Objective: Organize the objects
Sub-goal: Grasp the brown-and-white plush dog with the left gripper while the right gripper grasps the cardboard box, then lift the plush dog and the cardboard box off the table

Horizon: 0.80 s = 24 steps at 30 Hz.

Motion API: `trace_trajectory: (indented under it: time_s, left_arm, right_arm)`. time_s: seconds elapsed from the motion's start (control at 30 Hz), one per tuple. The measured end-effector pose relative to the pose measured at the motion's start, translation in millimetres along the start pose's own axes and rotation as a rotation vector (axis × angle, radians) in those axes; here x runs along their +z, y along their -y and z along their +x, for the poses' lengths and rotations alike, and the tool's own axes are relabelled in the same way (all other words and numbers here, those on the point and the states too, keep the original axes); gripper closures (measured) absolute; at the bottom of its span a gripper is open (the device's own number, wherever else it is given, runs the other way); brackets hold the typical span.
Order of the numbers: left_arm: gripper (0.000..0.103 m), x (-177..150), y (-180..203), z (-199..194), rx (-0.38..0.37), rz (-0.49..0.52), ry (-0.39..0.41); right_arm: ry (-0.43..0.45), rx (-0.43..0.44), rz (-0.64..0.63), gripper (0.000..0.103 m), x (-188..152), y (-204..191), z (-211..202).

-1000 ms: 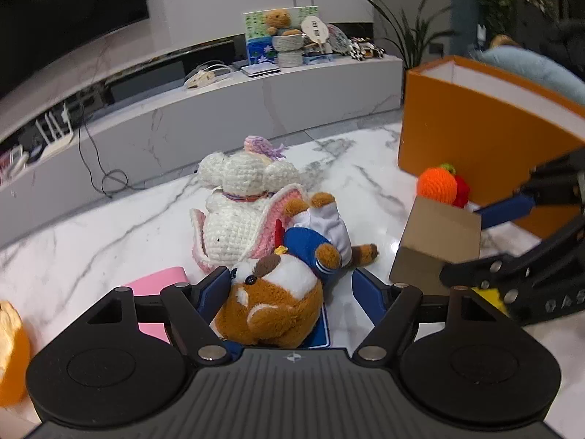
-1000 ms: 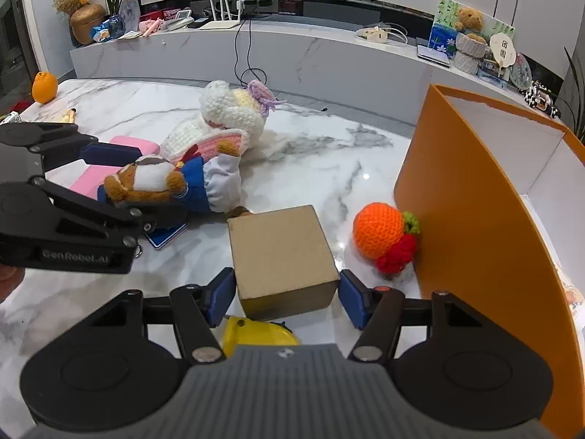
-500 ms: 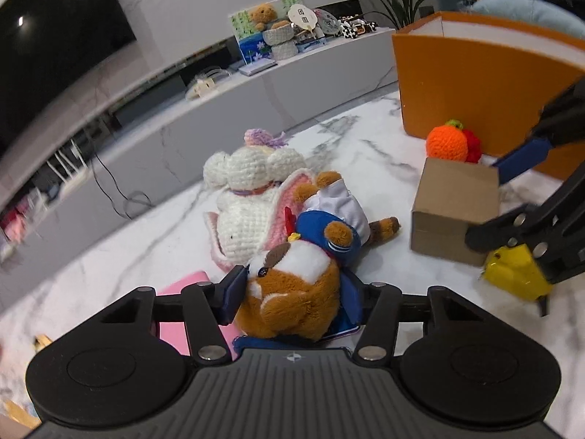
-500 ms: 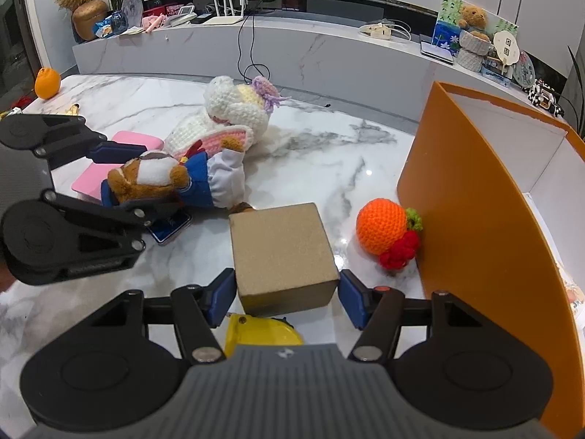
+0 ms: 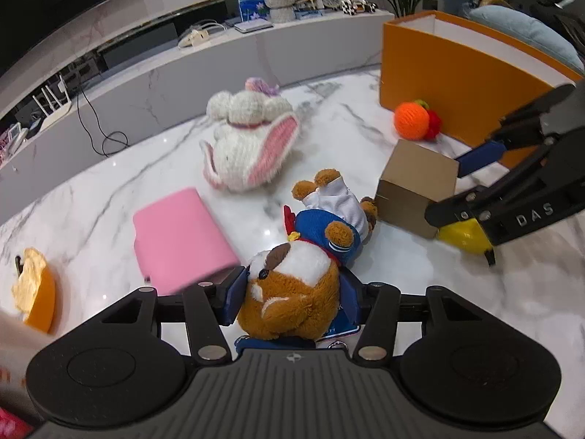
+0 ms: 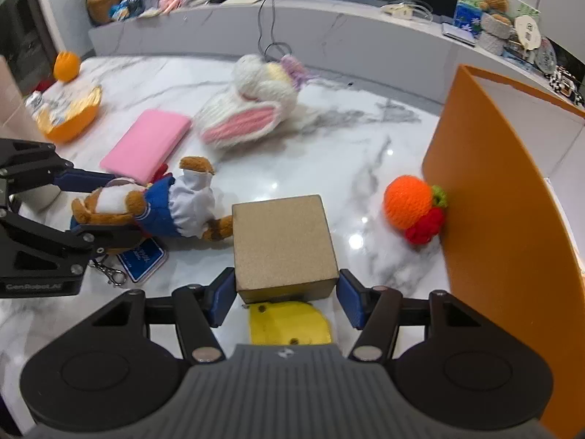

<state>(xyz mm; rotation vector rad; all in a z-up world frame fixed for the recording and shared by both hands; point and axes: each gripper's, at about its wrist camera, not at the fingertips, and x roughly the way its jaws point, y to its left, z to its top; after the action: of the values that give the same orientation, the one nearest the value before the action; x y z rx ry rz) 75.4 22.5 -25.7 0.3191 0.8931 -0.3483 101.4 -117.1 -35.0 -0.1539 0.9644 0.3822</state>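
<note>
My left gripper (image 5: 292, 292) is shut on the head of a brown and white plush dog (image 5: 303, 281) in a blue and white sailor suit. The right wrist view shows that dog (image 6: 161, 208) at the left, lying on the marble table between the left gripper's (image 6: 120, 206) fingers. My right gripper (image 6: 285, 292) straddles a small cardboard box (image 6: 281, 241), its blue pads close beside the box's near corners with no clear squeeze. The box (image 5: 416, 179) rests on the table with the dog's feet next to it.
A tall orange bin (image 6: 493, 201) stands at the right, with a crochet orange ball (image 6: 407, 201) against its wall. A white bunny plush (image 5: 252, 142) and a pink pouch (image 5: 179, 237) lie farther back. A yellow object (image 6: 289, 320) sits under my right gripper and a blue tag (image 6: 140, 256) under the dog.
The left jaws have closed on the plush dog's head. The dog has come away from the bunny, towards the cardboard box, and uncovered the pink pouch. The right gripper has hardly changed.
</note>
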Motion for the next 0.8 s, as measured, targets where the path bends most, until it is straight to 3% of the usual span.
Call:
trace_trajectory:
  time_s: [0.17,0.5,0.67,0.8]
  left_arm:
    - [0.038,-8.2,2.3,-8.3,0.003,0.031,-0.016]
    - [0.031,-12.3,-6.4,12.8,-0.016,0.035,-0.007]
    - [0.031,-12.3,-5.4,19.3,-0.009,0.029,-0.024]
    - [0.032,-12.4,-5.8,20.9,-0.008,0.016,-0.038]
  right_arm:
    - [-0.045,0.021,-0.016,0.041,-3.0,-9.6,-4.8]
    - [-0.002,0.02,-0.028,0.04,-0.6,-15.2,3.9]
    - [0.026,0.001,-0.025,0.033,-4.4,-15.7,10.0]
    - [0.016,-0.005,-0.03,0.04,-7.7,-17.0,16.8]
